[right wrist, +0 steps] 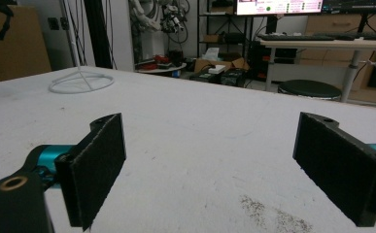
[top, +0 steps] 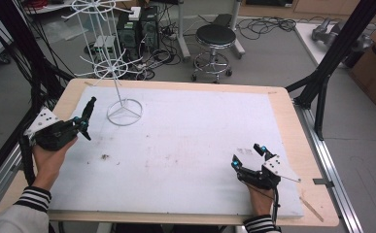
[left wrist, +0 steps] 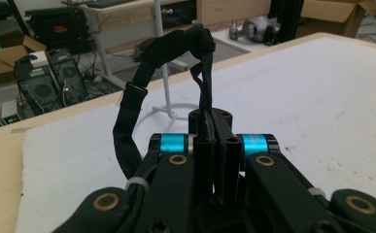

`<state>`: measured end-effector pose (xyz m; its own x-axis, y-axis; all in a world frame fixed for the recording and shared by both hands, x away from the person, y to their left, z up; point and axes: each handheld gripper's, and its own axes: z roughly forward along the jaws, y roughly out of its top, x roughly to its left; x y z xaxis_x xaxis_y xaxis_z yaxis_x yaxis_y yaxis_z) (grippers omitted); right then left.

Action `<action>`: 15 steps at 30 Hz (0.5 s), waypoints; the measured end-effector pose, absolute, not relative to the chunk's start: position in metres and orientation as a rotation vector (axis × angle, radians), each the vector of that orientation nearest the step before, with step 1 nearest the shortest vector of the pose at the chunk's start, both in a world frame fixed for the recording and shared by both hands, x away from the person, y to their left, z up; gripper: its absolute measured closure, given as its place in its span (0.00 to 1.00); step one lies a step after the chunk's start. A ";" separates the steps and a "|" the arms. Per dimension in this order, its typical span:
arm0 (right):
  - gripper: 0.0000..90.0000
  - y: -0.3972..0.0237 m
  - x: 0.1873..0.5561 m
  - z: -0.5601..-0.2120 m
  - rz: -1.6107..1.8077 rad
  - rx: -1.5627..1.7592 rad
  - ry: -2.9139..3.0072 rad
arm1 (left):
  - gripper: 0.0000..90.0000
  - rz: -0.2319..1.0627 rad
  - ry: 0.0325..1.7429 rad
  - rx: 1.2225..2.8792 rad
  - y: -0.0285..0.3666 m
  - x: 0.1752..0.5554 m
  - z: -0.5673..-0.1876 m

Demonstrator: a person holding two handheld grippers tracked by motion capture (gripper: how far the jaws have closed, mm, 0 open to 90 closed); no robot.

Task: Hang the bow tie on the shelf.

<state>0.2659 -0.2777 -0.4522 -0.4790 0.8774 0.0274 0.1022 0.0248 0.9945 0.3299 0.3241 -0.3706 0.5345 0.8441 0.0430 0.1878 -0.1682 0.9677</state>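
A black fabric strap (left wrist: pixel 133 99) arches up from between the jaws of my left gripper (left wrist: pixel 218 145), which is shut on its end. In the high view the left gripper (top: pixel 83 124) hovers over the left edge of the white mat, and the strap (top: pixel 90 106) points up from it toward the white wire display stand (top: pixel 124 112). The stand's ring base (left wrist: pixel 168 114) lies just beyond the strap. My right gripper (top: pixel 247 156) rests low at the mat's front right. It is open, and there is only bare mat between the pads (right wrist: pixel 98 165).
The white mat (top: pixel 185 141) covers a wooden table (top: pixel 292 126). The stand's ring base (right wrist: pixel 81 81) sits far left of the right gripper. A black stool (top: pixel 215 36), computers and cables lie on the floor behind the table. A black frame post (top: pixel 321 82) rises at the right.
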 end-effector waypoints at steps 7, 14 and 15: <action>0.12 -0.278 0.266 -0.452 1.518 1.009 1.654 | 0.97 0.775 0.887 1.597 0.327 0.330 -0.358; 0.12 -0.278 0.266 -0.452 1.517 1.006 1.653 | 0.97 0.780 0.880 1.537 0.327 0.331 -0.344; 0.12 -0.278 0.266 -0.452 1.519 1.010 1.654 | 0.97 0.784 0.878 1.533 0.327 0.331 -0.341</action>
